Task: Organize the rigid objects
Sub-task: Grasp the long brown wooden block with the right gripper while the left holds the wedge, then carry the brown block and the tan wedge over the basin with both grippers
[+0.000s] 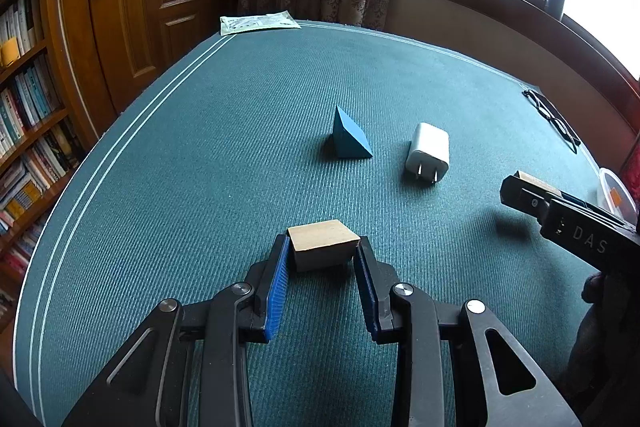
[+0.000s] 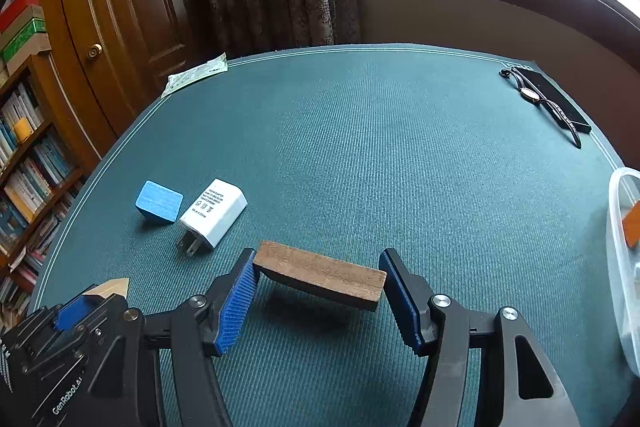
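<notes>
Each gripper is clamped on a block: the left gripper [image 1: 322,247] grips a pale wooden block [image 1: 323,241], the right gripper [image 2: 318,277] a dark wooden plank [image 2: 320,274] lifted off the surface [image 2: 400,147]. The blue wedge [image 1: 348,137] and white charger [image 1: 428,151] remain loose, seemingly unsorted; a clear container [image 2: 618,267] waits at right.

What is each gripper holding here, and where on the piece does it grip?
The left gripper clamps a pale wooden block across its two side faces. The right gripper holds a dark wooden plank by its two short ends, clear of the mat.
</notes>
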